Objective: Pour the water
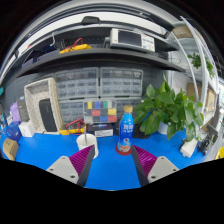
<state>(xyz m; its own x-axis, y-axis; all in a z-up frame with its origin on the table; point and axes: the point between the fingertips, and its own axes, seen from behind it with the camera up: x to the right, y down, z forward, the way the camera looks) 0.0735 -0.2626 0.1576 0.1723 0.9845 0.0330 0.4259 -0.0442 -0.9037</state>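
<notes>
The gripper (pixel 112 158) hovers over the blue table (pixel 45 150) with its 2 fingers spread apart, nothing between them. The water bottle (pixel 126 131), blue-labelled, stands upright just ahead, slightly right of centre. A white cup (pixel 87 141) sits to its left; a leafy plant (pixel 170 108) stands far right.

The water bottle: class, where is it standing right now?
In the gripper view, the water bottle stands upright on the blue table, just ahead of the open gripper, with the green plant to its right.
</notes>
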